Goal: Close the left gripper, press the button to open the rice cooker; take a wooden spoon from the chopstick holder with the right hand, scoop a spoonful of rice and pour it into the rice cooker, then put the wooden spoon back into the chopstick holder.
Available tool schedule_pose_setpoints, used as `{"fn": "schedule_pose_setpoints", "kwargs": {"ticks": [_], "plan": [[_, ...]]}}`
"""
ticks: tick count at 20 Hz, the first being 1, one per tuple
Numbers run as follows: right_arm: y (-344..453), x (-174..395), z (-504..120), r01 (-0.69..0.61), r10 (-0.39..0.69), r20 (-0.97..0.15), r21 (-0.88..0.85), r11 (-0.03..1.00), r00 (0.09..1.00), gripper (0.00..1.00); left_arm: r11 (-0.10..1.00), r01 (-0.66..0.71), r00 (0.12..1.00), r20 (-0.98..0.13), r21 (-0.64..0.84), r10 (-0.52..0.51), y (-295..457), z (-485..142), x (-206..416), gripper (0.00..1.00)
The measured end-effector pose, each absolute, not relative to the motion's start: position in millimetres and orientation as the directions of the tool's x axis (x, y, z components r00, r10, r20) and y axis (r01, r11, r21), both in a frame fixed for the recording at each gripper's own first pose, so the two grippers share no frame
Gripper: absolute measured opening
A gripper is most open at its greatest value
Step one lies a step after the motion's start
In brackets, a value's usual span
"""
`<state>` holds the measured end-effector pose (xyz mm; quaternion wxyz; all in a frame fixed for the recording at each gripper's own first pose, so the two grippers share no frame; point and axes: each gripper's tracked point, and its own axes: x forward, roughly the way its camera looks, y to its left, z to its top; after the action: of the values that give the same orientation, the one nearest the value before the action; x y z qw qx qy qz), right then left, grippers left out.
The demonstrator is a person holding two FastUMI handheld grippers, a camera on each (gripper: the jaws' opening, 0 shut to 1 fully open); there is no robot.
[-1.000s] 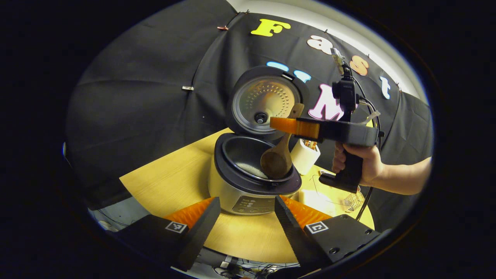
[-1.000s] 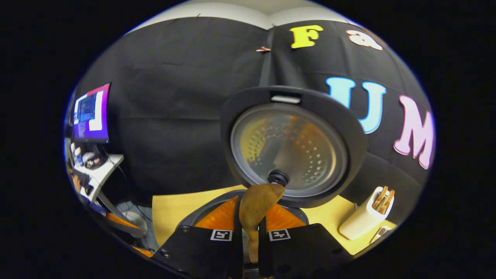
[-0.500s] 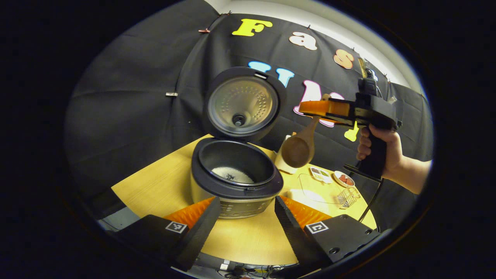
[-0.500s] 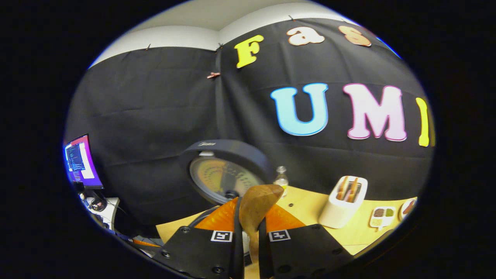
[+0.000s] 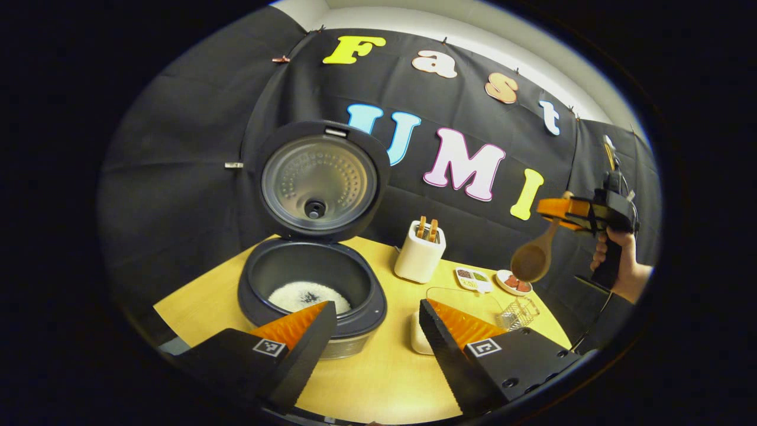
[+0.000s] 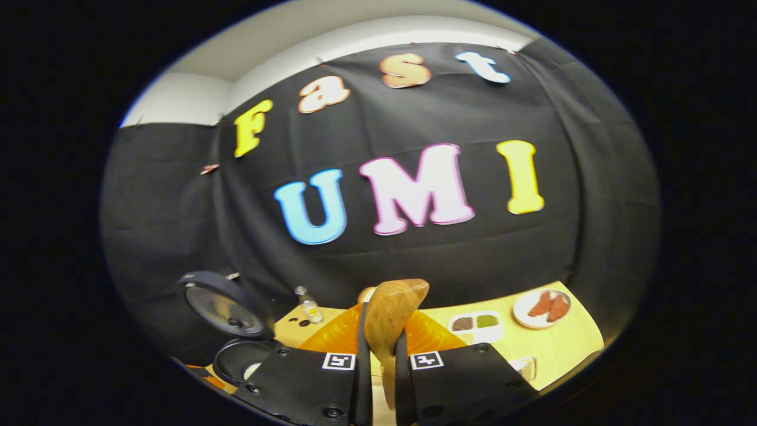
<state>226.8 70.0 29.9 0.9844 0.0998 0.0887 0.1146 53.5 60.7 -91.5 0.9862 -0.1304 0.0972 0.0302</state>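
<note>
The rice cooker (image 5: 355, 307) stands open on the wooden table (image 5: 378, 378), its lid (image 5: 319, 177) upright and white rice (image 5: 295, 294) in the pot. My left gripper (image 5: 375, 325) is open just in front of the cooker, holding nothing. Behind and right of the cooker is the white chopstick holder (image 5: 420, 257) with wooden sticks in it. Far right, above the table's edge, my right gripper (image 5: 559, 207) is shut on the wooden spoon (image 5: 532, 257), bowl hanging down. In the right gripper view the spoon's handle (image 6: 387, 316) stands between the shut fingers of the right gripper (image 6: 381, 355); the cooker (image 6: 227, 313) is low left.
A compartment dish (image 5: 471, 278) and a small plate of red food (image 5: 513, 282) sit right of the holder, also seen as dish (image 6: 476, 322) and plate (image 6: 543, 306). A clear container (image 5: 467, 299) and a wire basket (image 5: 519, 310) lie nearer. A small bottle (image 6: 307, 305) stands by the cooker.
The right gripper has carried the spoon up out of the cooker and far to the right, past the chopstick holder. The left gripper stays open.
</note>
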Motion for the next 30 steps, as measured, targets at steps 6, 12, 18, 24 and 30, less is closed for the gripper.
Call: {"fn": "schedule_pose_setpoints", "kwargs": {"ticks": [6,12,18,24,30], "plan": [[-46.8,243.8,6.2,0.013,0.048,-0.198,0.295,0.955,0.979,0.19,0.972,-0.097,0.974,-0.219,-0.213,0.05,33.1,-78.1,70.1,0.95],[-116.9,265.1,-39.8,0.158,-0.044,-0.294,0.379,0.912,0.955,0.19,0.971,-0.138,0.97,-0.227,-0.193,0.093,9.7,-66.8,82.4,0.95],[-134.0,291.3,-100.9,0.206,-0.041,-0.385,0.399,0.893,0.922,0.19,0.963,-0.189,0.952,-0.275,-0.194,0.132,-18.5,-70.5,79.0,0.95],[-132.4,301.5,-149.0,0.202,0.004,-0.452,0.407,0.891,0.892,0.19,0.961,-0.229,0.941,-0.289,-0.156,0.178,-33.1,-64.4,82.2,0.95],[-131.2,303.3,-167.1,0.206,0.029,-0.477,0.433,0.878,0.879,0.2,0.952,-0.291,0.938,-0.225,-0.096,0.264,-19.7,-34.6,91.2,0.95]]}}
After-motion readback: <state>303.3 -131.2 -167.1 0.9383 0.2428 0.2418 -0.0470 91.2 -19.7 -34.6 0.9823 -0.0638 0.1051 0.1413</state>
